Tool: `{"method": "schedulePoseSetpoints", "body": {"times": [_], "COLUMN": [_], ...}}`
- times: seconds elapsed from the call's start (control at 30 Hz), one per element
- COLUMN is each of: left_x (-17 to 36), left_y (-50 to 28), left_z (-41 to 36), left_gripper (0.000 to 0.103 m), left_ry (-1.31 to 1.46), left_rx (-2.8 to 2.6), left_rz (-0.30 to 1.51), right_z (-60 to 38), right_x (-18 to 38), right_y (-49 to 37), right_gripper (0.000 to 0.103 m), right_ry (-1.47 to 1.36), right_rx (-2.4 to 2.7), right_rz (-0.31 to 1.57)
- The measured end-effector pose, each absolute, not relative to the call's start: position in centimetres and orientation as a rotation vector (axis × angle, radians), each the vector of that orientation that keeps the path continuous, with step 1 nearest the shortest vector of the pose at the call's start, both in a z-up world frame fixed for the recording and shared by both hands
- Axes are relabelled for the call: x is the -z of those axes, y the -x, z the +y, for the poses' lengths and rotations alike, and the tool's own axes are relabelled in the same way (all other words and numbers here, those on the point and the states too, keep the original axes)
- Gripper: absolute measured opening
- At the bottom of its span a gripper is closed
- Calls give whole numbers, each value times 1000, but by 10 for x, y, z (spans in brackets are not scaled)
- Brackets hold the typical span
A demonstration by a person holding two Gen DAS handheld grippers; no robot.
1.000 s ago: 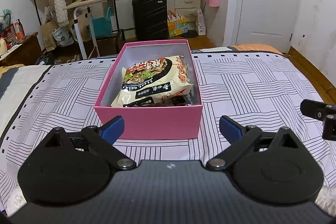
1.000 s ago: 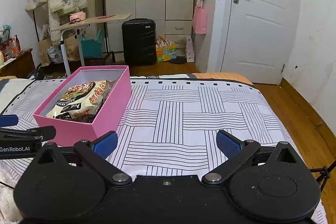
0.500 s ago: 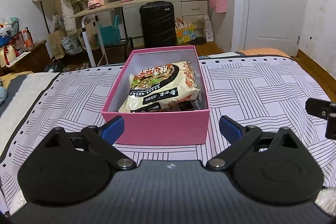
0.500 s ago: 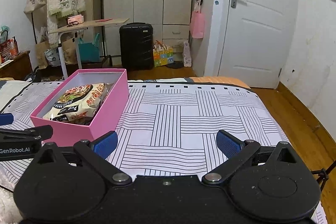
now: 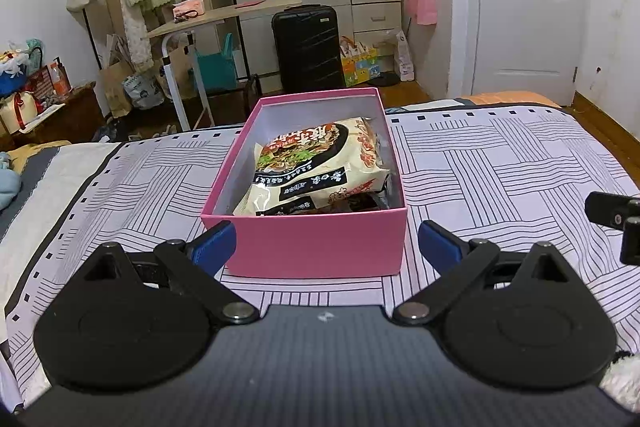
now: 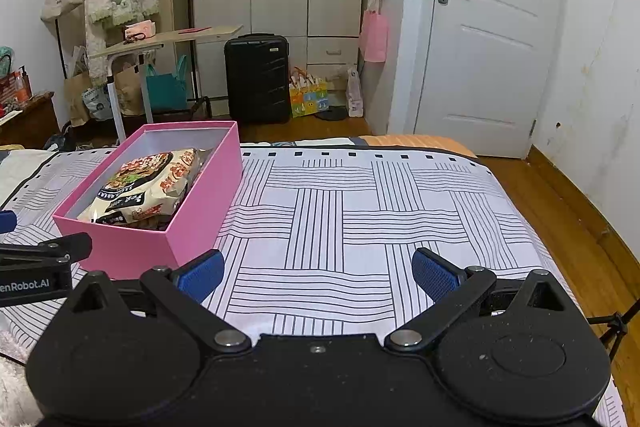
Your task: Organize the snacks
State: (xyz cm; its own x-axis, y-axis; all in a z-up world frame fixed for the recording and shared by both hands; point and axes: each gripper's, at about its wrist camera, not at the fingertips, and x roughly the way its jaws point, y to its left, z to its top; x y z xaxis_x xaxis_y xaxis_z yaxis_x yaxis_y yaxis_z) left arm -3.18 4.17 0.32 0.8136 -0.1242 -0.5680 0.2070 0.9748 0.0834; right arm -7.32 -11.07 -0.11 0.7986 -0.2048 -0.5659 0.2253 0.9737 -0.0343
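Blue jaws wide apart, empty

Matte black housings with two round discs, triangular cut-outs and silver pivot screws are seen on the left gripper (image 5: 326, 243) and right gripper (image 6: 316, 273), with ribbed blue fingertip pads (image 6: 434, 275) and white "enRobot.AI" lettering.

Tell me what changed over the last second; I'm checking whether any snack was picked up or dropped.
Nothing was grasped or released. The left claw shifted so that the pink box now sits slightly right of centre in its view, and the right claw tilted up a little. Both claws stayed open and empty. The noodle packet stayed in the box on the striped bedsheet.
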Motion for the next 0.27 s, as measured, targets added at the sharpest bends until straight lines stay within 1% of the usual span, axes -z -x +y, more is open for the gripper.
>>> {"method": "schedulePoseSetpoints", "body": {"times": [0.27], "left_x": [-5], "left_y": [33], "left_z": [42], "left_gripper": [99], "left_ry": [-135], "left_rx": [181], "left_rz": [592], "right_z": [-112], "right_x": [2], "right_y": [71], "right_gripper": [102], "right_ry": [-38], "right_rx": [231], "right_rz": [607]}}
